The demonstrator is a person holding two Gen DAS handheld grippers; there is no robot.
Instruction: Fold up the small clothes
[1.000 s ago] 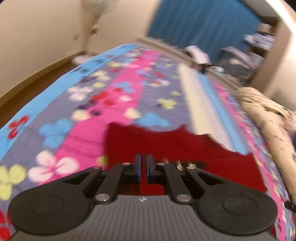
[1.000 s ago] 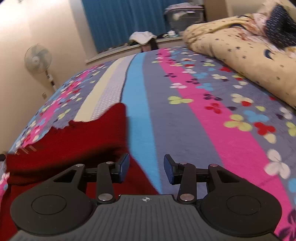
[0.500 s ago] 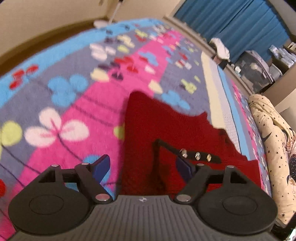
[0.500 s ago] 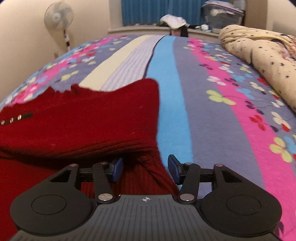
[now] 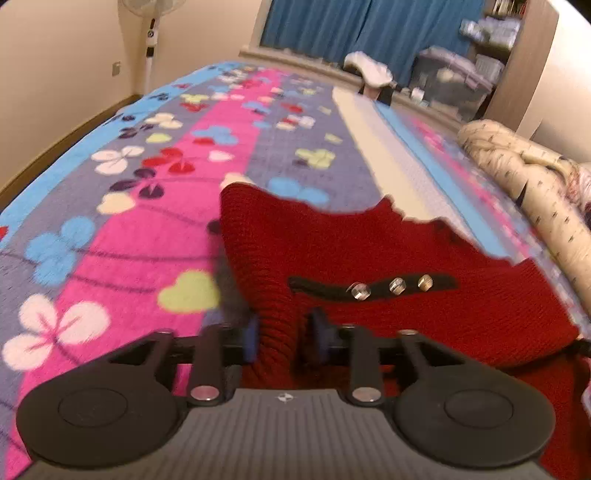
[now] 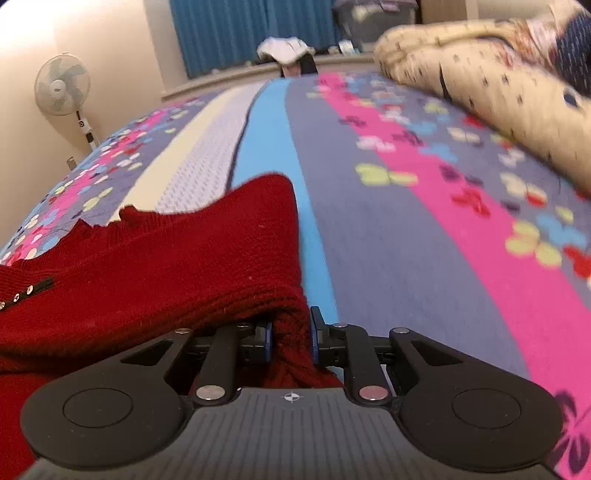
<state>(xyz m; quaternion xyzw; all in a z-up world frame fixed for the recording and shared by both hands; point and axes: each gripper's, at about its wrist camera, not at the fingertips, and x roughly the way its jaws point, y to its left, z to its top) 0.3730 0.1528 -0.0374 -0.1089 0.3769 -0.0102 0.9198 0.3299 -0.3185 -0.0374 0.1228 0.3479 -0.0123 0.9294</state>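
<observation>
A small dark red knitted garment (image 5: 369, 251) lies folded on the flowered bedspread (image 5: 129, 229). A black tab with three shiny studs (image 5: 391, 286) sits on its top layer. My left gripper (image 5: 282, 338) is shut on the thick left fold of the garment. In the right wrist view the same red garment (image 6: 166, 266) spreads to the left, and my right gripper (image 6: 290, 339) is shut on its right edge fold, low over the bedspread (image 6: 406, 240).
A rolled cream star-print duvet (image 5: 535, 192) lies along the right side of the bed, also in the right wrist view (image 6: 480, 81). A standing fan (image 6: 62, 88) is by the left wall. Blue curtains (image 5: 351, 29) and storage boxes stand beyond the bed's far end.
Both grippers were open around the garment's edges half a second ago; both have now closed on the red folds. The left one opened from shut before that.
</observation>
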